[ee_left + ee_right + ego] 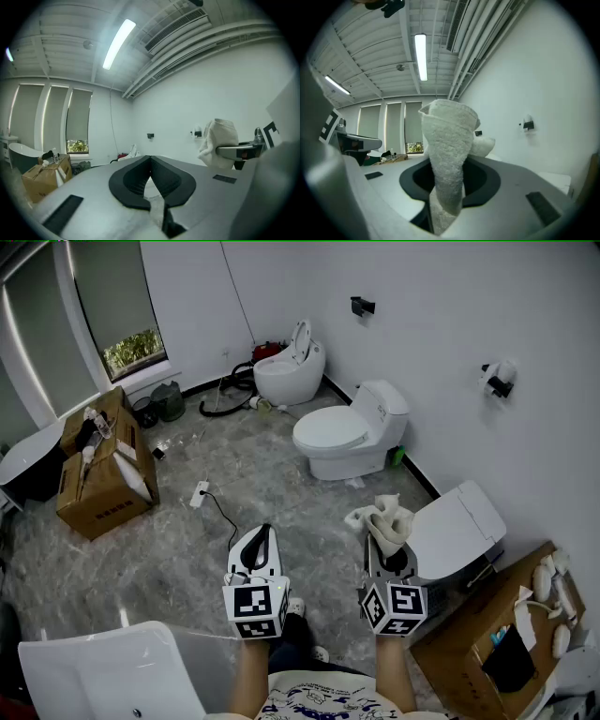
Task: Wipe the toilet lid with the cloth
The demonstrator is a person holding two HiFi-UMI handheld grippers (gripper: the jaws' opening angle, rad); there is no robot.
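1. Nearest me, my left gripper (264,532) has its jaws pressed together on nothing and hangs idle over the floor (178,549).
2. My right gripper (386,547) is clamped on the cloth (382,519), which stands up from the jaws in a bunched fold.
3. Just right of the cloth lies the toilet lid (461,526), down and closed, its long axis running away to the right. The right gripper is nearer, so I judge a short swing rightward and down.
4. Farther off, a second toilet (347,437) stands well apart.
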